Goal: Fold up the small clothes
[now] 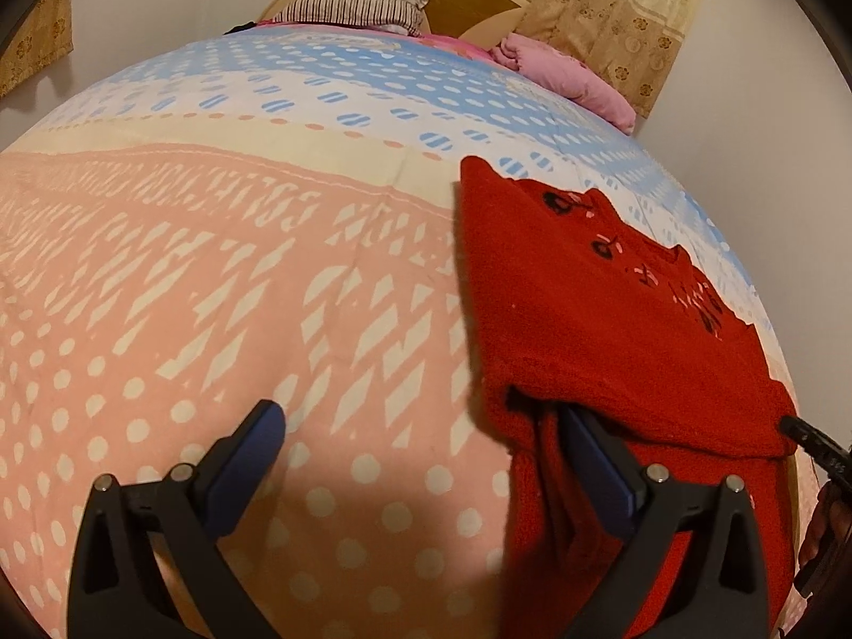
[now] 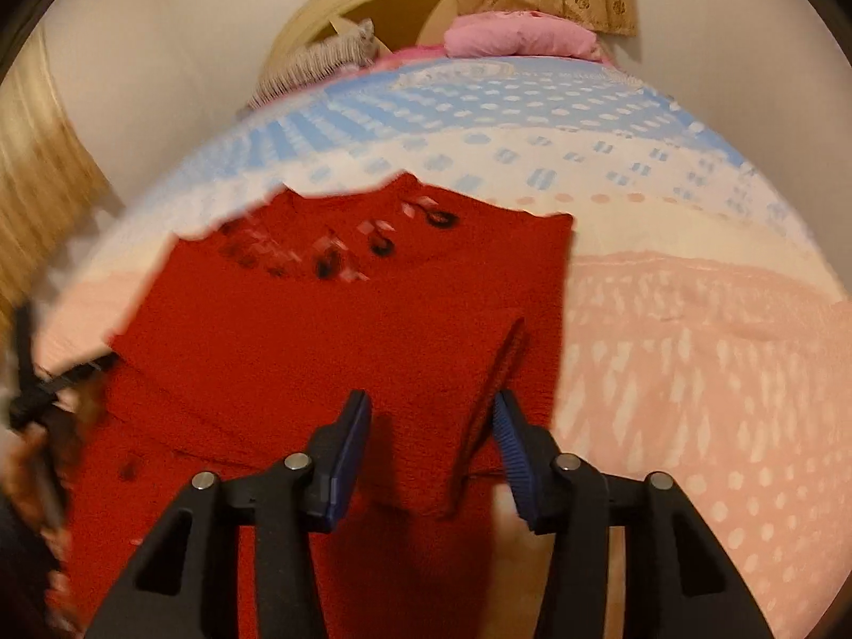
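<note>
Red knit sweater (image 1: 612, 319) lies on the bed (image 1: 213, 293), partly folded, black/pink motif (image 2: 373, 242) near the neckline at 12 o'clock in the right wrist view. In the left wrist view it sits at approx 3 o'clock, w/ a folded flap near the claw.

Left claw (image 1: 420, 458): spread wide, gripping nothing. Its right finger pokes into the gap under the sweater's folded edge; the left finger hangs over bare bedding.

Right claw (image 2: 434, 444): also released, jaws apart, straddling a doubled-over fold (image 2: 479, 373), prob. a sleeve, not pinched yet.

Handling, my guess: thick fuzzy knit, soft, floppy, light-to-medium wt, not slippery, not fragile. It'll sag and stretch if lifted by one point, and layers may cling to each other. Best hold: pinch thru both layers at the folded edges/corners nearest each claw, lift low and even w/ both claws so the fold doesn't slump. Soft bedding gives underneath, so finger can slide under easily.
</note>
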The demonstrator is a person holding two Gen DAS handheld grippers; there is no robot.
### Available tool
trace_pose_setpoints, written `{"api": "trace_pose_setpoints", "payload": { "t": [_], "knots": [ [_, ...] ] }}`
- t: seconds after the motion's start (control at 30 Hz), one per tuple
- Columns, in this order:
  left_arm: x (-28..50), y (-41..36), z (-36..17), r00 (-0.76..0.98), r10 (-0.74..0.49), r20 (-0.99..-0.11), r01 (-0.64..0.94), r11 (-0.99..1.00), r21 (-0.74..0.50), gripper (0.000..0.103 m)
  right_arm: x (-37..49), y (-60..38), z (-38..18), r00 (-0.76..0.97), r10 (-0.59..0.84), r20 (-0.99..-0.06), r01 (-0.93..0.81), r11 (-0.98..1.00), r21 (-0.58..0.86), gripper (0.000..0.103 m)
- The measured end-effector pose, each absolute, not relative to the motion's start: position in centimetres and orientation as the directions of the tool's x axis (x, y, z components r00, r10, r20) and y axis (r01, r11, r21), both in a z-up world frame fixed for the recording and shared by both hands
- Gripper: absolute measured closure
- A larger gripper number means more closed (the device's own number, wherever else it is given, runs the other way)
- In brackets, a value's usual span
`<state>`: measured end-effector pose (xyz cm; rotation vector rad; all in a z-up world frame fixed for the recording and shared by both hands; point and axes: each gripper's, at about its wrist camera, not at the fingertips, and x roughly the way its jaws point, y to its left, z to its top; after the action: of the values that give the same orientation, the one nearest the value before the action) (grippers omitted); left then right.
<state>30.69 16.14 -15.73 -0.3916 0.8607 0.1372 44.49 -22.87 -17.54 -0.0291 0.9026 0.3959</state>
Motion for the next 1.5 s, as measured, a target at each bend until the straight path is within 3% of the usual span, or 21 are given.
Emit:
{"api": "trace_pose_setpoints", "payload": {
  "t": [0.03,0.07,0.3,0.43,0.5,0.57,0.6,0.73,0.93,1.23,1.37,1.5],
  "knots": [
    [30.6,16.1,-15.7,0.650,-0.042,-0.758,-0.270,0.920,-0.283,0.000,44.5,-22.9,-17.6,0.548,0.326,-0.771,-0.350,0.926,0.143,0.086],
    [30.4,16.1,-15.6,0.652,-0.047,-0.757,-0.265,0.921,-0.286,0.000,44.5,-23.0,-17.4,0.550,0.332,-0.766,-0.353,0.924,0.147,0.090],
    [28.5,16.5,-15.3,0.663,-0.118,-0.740,-0.224,0.911,-0.346,0.000,44.4,-25.3,-14.4,0.619,0.330,-0.713,-0.325,0.934,0.151,0.091],
    [28.2,16.6,-14.9,0.660,-0.112,-0.743,-0.239,0.906,-0.348,0.000,44.9,-26.0,-15.1,0.600,0.315,-0.735,-0.308,0.939,0.151,0.091],
    [28.4,16.3,-14.6,0.662,-0.106,-0.742,-0.247,0.904,-0.350,0.000,45.6,-25.4,-16.8,0.539,0.301,-0.787,-0.323,0.937,0.137,0.084],
    [28.8,15.8,-14.0,0.666,-0.107,-0.738,-0.232,0.911,-0.341,0.000,45.4,-24.9,-17.5,0.539,0.266,-0.799,-0.332,0.939,0.089,0.052],
    [29.1,15.4,-13.5,0.673,-0.099,-0.733,-0.223,0.918,-0.328,0.000,45.1,-24.9,-17.4,0.554,0.273,-0.787,-0.336,0.938,0.088,0.049],
    [30.6,14.1,-12.3,0.693,-0.067,-0.718,-0.208,0.935,-0.288,0.000,44.2,-24.9,-15.8,0.624,0.255,-0.739,-0.295,0.952,0.080,0.049],
    [33.9,13.6,-14.2,0.611,0.134,-0.780,-0.271,0.961,-0.048,0.000,43.7,-22.9,-13.5,0.630,0.369,-0.684,-0.381,0.914,0.142,0.044],
    [32.6,16.4,-15.3,0.613,0.073,-0.787,-0.288,0.948,-0.136,0.000,44.9,-21.5,-17.8,0.535,0.388,-0.750,-0.356,0.909,0.216,0.043],
    [32.4,16.2,-15.6,0.608,0.083,-0.789,-0.306,0.942,-0.137,0.000,44.1,-20.3,-19.3,0.553,0.361,-0.751,-0.385,0.910,0.154,0.024],
    [32.2,16.4,-15.6,0.619,0.068,-0.783,-0.302,0.941,-0.156,0.000,43.6,-18.9,-19.2,0.565,0.292,-0.771,-0.388,0.920,0.064,0.021]
  ]
}}
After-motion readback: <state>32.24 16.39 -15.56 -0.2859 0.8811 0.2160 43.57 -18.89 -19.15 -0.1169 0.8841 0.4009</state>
